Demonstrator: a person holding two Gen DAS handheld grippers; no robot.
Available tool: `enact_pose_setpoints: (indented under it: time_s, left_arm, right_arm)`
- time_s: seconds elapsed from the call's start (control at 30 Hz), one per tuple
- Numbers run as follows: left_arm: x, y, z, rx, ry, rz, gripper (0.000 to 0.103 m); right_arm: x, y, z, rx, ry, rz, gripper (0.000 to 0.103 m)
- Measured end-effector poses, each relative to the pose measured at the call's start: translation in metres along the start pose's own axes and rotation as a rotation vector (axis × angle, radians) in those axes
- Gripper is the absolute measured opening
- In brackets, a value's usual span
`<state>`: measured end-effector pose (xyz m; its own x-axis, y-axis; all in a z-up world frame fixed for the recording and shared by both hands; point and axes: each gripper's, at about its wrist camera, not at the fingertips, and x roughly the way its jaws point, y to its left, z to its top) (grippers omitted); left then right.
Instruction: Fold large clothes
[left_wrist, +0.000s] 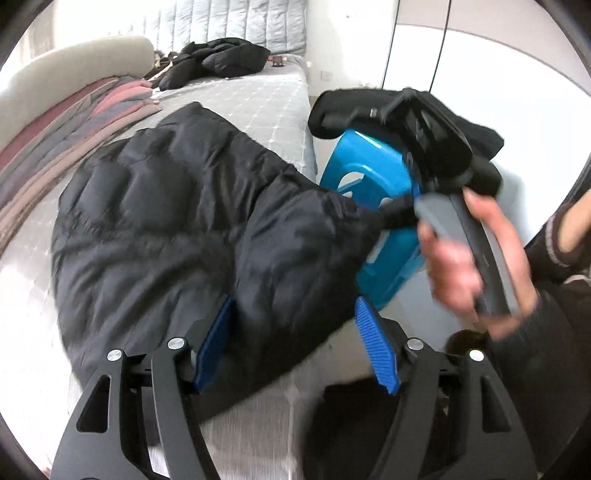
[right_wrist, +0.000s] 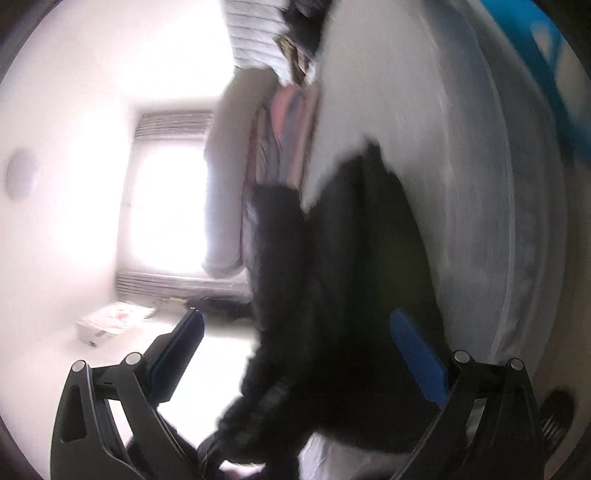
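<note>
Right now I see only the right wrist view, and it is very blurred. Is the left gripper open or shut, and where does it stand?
Observer: The left gripper is open, with the near edge of the black puffer jacket between its pads.
Operator: What is the blue thing at the edge of my view?
Observer: It is a blue stool beside the bed; a dark cloth lies on top of it.
</note>
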<state>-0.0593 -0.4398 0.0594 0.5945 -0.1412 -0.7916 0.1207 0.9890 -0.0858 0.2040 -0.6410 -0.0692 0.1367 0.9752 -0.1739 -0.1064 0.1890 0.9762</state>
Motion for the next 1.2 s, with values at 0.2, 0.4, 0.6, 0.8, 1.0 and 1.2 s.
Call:
enact_pose_setpoints:
  time_s: [0.2,0.4,0.6,0.8,1.0,1.2]
  left_arm:
    - [-0.036,0.059,-0.015,-0.18,-0.086,-0.013,0.064]
    - [-0.05,0.123,-0.022,-0.383,-0.142,0.012,0.069]
    - [-0.042,0.153,-0.027,-0.458,-0.157,0.019,0.071]
    - [-0.022,0.153,-0.006,-0.439,-0.198,-0.039,0.074]
    - [0.038,0.135,0.008,-0.362,-0.096,-0.05,0.074]
    - [0.043,0.138,0.006,-0.37,-0.068,-0.052,0.075]
  right_arm:
    - [0.048,0.063,0.03,-0.196,0.115,-0.112,0.097]
    - [0.137,0.076,0.03,-0.303,0.325,-0.244,0.033]
    - [0.109,0.094,0.0,-0.43,0.276,-0.235,0.015]
    - [0.052,0.078,-0.008,-0.419,0.152,-0.237,0.014]
    - [0.074,0.013,-0.002,-0.304,0.147,-0.313,0.022]
    - [0.048,0.022,-0.004,-0.294,0.081,-0.388,0.062]
